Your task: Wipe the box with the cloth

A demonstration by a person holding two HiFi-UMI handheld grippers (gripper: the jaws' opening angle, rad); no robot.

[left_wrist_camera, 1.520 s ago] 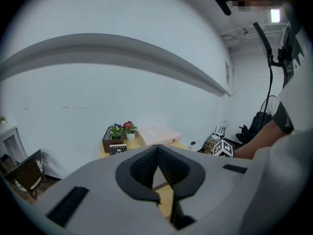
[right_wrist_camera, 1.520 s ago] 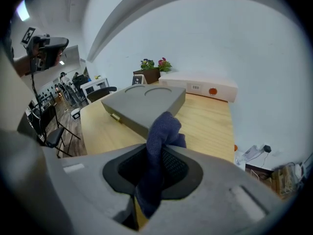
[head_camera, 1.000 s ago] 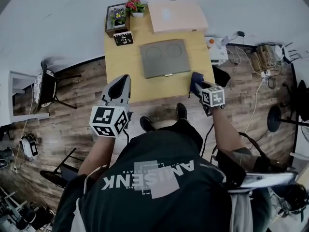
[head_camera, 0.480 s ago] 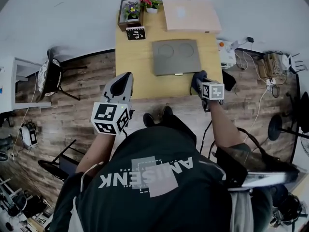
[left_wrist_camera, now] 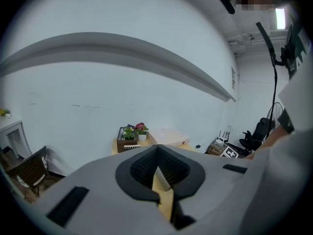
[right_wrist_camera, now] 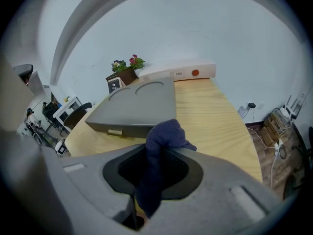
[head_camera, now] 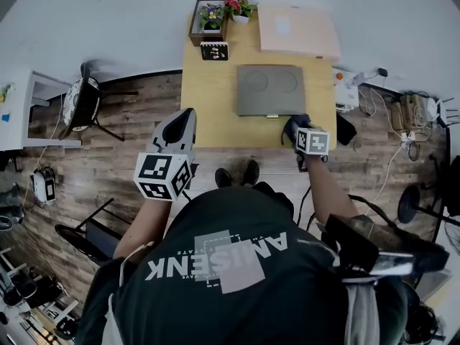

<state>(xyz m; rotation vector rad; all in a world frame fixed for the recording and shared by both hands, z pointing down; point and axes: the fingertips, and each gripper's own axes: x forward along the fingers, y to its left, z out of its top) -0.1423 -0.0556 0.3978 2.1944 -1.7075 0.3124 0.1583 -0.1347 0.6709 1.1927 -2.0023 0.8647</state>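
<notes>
- The soft dark-blue cloth [right_wrist_camera: 165, 133] is clamped mid-fold in the right gripper [right_wrist_camera: 155, 163]; limp, light handling is expected.
- The flat grey rigid box [right_wrist_camera: 139, 104] is set on the wooden counter [right_wrist_camera: 215, 116], just ahead.
- The left gripper [left_wrist_camera: 159, 165] is closed on nothing.

Left claw [left_wrist_camera: 157, 153]: jaws together, nothing between them; dark ribbed pads meet at the tip.
Gap behind the pads: a narrow strip of yellow wooden counter [left_wrist_camera: 167, 203] shows through.
Far end of counter: brown planter [left_wrist_camera: 127, 144] with pink and purple flowers, a small white pot [left_wrist_camera: 142, 137] just beside it, and a flat pale box [left_wrist_camera: 169, 137] to their right.
Left edge: dark chair [left_wrist_camera: 28, 170] on the floor.
Right edge: black office chair [left_wrist_camera: 255, 139], well apart from the counter.
Background: plain white wall [left_wrist_camera: 98, 92].
</notes>
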